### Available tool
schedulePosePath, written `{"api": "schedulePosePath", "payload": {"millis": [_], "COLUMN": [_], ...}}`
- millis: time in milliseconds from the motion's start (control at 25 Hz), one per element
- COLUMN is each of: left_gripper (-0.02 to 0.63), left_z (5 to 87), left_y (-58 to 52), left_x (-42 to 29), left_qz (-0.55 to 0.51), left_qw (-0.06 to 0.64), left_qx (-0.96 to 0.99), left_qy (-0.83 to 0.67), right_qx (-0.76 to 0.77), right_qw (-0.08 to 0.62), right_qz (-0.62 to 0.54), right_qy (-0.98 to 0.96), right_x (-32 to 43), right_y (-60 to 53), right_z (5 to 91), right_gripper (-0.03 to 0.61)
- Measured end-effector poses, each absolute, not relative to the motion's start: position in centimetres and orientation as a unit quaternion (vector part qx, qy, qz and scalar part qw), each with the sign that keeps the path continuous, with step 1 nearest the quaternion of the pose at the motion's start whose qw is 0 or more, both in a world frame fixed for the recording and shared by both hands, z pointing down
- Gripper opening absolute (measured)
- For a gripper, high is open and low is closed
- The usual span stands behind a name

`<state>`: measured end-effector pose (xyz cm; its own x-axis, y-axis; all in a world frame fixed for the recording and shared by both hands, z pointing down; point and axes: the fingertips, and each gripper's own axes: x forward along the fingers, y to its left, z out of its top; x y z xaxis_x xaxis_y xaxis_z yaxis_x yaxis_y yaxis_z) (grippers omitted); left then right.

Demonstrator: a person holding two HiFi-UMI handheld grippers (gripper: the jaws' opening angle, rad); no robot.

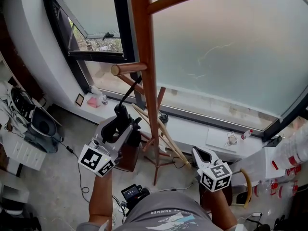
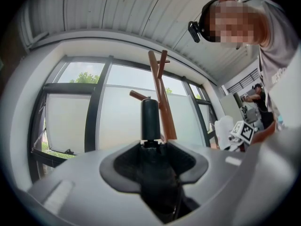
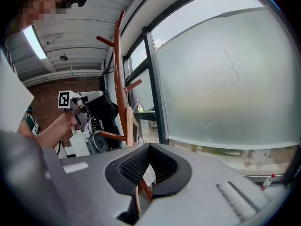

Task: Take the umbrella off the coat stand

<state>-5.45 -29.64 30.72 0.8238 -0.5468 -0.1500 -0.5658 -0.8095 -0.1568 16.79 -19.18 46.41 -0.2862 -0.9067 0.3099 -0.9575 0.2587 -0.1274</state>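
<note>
Left gripper [image 1: 118, 128] fingers clamped on folded black umbrella [image 1: 121, 113], long axis upright. Strap [image 1: 131, 90] runs up-right toward coat stand [image 1: 147, 71]. Right gripper [image 1: 200, 154] fingers wide, empty, farther off.

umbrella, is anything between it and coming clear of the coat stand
The left hand-held gripper is shut on the black folded umbrella. Only its thin black strap runs up toward the brown wooden coat stand; whether it is hooked there is unclear.
</note>
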Motion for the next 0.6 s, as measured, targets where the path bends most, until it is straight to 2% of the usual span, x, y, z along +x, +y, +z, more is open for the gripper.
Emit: {"api": "schedulePosePath", "payload": {"millis": [600], "left_gripper": [0.169], "left_z": [27.1], "left_y": [-29.8], "left_x": [-6.7], "left_qz": [0.066], "left_qw": [0.126], "left_qx": [-0.939], "left_qy": [0.313], "right_qx": [0.591], "right_qw": [0.078], "right_qz": [0.137], "right_qy": [-0.791], "right_x": [16.7], "right_y": [-18.9], "right_z": [45.5], "right_gripper": [0.002]}}
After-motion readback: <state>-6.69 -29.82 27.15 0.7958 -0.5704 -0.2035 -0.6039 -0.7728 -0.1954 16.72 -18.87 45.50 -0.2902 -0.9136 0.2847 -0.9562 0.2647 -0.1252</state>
